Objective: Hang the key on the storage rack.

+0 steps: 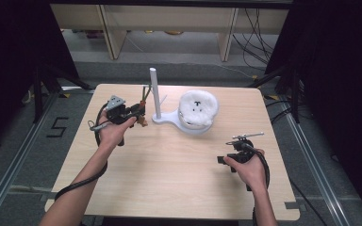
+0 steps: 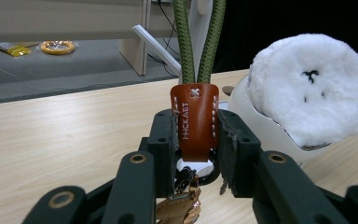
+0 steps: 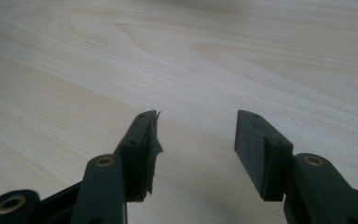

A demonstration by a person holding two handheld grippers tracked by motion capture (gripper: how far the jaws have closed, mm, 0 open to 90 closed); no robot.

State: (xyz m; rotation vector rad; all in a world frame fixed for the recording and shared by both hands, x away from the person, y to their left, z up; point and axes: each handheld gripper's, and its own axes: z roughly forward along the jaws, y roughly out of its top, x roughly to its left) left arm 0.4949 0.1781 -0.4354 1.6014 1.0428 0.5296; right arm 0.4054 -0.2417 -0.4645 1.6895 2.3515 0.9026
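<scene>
Pale wood grain runs across the table at which we work, with grey floor and shelf legs beyond it; on the far half stands a white stand, an upright post on a flat base, and a fluffy white plush rests on that base's round end. Our left gripper is clamped on a keychain strap, its jaws pressed to either side of the brown leather tab; two strands of olive cord rise from the tab and out of the top of the left gripper view, and small metal hardware dangles beneath. The strap is held up off the table, just left of the post. We judge the cord soft and limp, so it will sag and swing rather than keep its shape; the leather tab is the stiffest part and the sound place to grip, as we do now. The whole thing looks light, and hardly fragile, though the smooth leather could slide between the pads if we loosen at all. Our right gripper waits well apart at the near right of the table, its jaws spread wide over bare wood with nothing between them.
</scene>
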